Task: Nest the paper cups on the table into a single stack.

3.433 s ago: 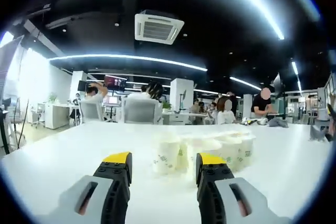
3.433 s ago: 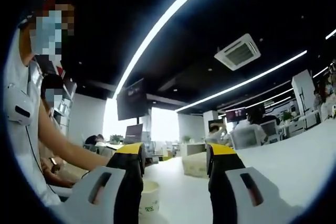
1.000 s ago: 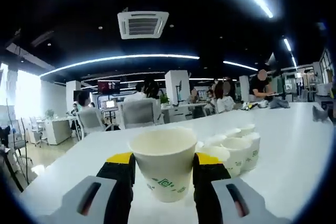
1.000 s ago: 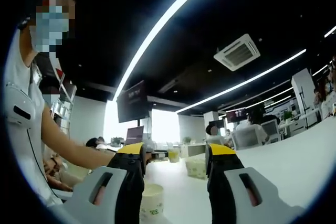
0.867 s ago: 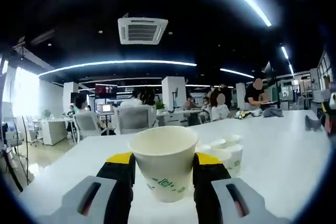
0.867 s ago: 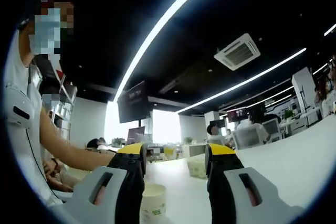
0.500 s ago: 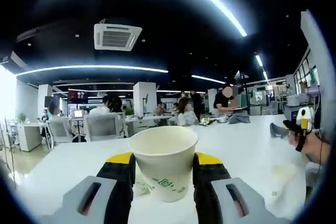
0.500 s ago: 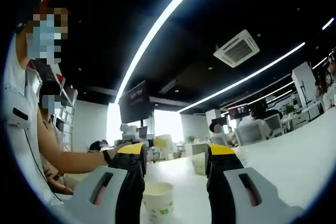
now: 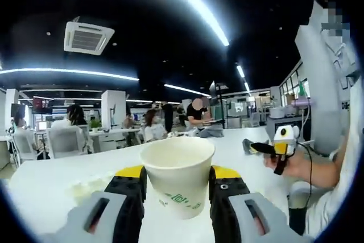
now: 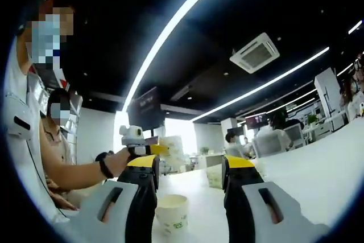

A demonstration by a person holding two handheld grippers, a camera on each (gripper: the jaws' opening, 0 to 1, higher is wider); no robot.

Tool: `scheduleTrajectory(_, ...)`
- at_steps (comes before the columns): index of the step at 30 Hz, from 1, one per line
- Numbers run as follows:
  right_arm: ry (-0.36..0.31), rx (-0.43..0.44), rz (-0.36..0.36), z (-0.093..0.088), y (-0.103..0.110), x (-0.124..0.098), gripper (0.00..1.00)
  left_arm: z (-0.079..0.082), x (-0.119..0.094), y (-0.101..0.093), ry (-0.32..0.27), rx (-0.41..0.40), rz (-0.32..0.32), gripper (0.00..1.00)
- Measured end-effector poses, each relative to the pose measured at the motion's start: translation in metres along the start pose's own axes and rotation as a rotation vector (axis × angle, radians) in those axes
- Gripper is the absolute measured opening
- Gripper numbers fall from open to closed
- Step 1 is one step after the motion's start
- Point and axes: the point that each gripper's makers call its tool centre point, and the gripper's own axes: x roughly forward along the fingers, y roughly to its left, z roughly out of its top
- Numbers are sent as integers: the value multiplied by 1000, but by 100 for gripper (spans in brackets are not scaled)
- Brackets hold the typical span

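L gripper [image 9: 177, 183] clamped on paper cup [image 9: 177, 177] | R gripper [image 10: 189, 180] jaws apart, target cup [image 10: 171, 213] at 6 | risk: you squeeze hard, the rim crushes and won't nest

My ceiling light strips [image 9: 187, 4] glare white from twelve toward three o'clock against a dark ceiling. The table [image 10: 318, 169] reads bright and washed out. Straight lines bow near the edges. Distant desks are soft, and the window [image 10: 179, 136] blows out.
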Motion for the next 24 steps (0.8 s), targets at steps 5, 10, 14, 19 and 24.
scheduleTrajectory(5,4,5,-6,-2,-3,-3,47,-1,12,-48,-20,-29,-120,46)
scheduleTrajectory(10,8,11,-24,-5,-9,-9,47,-19,22,-74,-1,-40,-182,46)
scheduleTrajectory(14,9,16,-32,-7,-13,-10,47,-38,27,-85,16,-35,-202,47)
scheduleTrajectory(19,14,21,-36,-10,-16,-11,47,-50,28,-95,37,-3,-208,47)
scheduleTrajectory(24,16,27,-31,-14,-17,-9,47,-62,27,-96,50,18,-202,47)
